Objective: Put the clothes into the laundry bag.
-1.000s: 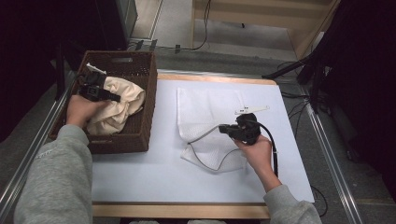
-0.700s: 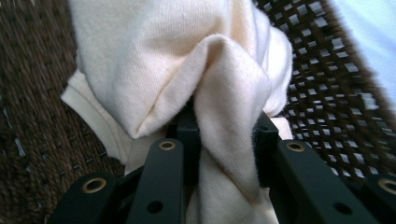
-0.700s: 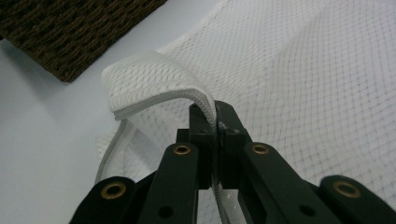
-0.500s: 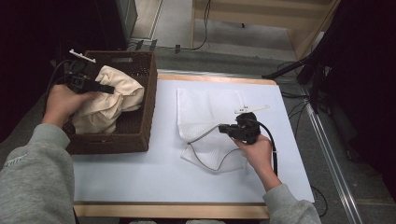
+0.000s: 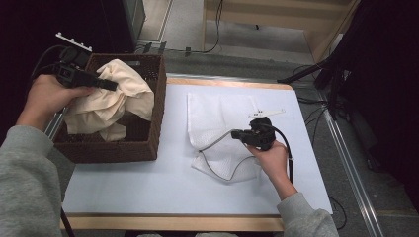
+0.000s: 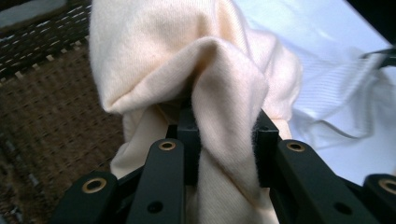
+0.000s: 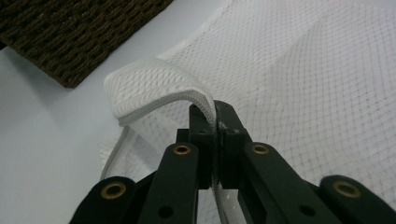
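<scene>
A cream cloth (image 5: 111,101) hangs bunched over the dark wicker basket (image 5: 148,128) at the table's left. My left gripper (image 5: 106,85) is shut on a fold of that cream cloth (image 6: 219,93) and holds it lifted above the basket (image 6: 51,107). A white mesh bag (image 5: 220,116) lies flat on the white table sheet at centre. My right gripper (image 5: 236,133) is shut on the bag's zippered rim, which arches up as a white band (image 7: 154,86) left of the jaws of the right gripper (image 7: 215,114).
The white sheet (image 5: 148,182) covers the tabletop, with a wooden edge (image 5: 168,222) at the front. A black cable (image 5: 290,160) trails from the right gripper along the hand. A metal rail (image 5: 346,163) runs along the table's right side.
My left hand has risen and drawn left, pulling the cream cloth up out of the basket. The right hand and the mesh bag have stayed put.
</scene>
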`<action>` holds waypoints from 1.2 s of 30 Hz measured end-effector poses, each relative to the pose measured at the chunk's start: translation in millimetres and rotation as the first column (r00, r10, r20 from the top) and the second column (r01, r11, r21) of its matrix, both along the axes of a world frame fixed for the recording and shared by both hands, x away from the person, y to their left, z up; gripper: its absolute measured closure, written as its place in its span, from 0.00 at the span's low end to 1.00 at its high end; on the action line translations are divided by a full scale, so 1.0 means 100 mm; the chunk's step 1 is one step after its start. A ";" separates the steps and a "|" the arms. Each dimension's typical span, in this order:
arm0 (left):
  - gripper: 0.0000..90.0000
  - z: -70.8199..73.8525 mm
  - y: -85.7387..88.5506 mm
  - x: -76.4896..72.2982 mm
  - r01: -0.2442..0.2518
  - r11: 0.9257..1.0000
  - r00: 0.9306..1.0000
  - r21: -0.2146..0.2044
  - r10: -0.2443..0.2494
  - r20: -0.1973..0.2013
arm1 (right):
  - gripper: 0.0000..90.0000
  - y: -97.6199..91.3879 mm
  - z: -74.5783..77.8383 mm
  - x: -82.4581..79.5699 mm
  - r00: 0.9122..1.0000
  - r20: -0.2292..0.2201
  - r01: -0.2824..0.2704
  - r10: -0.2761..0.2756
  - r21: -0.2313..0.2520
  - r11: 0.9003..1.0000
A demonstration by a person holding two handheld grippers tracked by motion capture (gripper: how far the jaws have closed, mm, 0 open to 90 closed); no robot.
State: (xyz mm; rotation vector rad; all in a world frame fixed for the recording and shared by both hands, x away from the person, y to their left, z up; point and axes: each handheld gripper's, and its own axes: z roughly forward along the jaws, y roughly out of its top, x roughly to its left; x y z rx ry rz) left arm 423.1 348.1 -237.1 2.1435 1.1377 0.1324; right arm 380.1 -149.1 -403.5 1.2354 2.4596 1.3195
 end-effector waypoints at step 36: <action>0.81 1.04 -1.10 -0.72 0.305 0.950 0.950 -0.072 -0.297 0.098 | 0.98 0.04 0.13 0.03 1.000 0.006 -0.011 0.011 0.029 1.000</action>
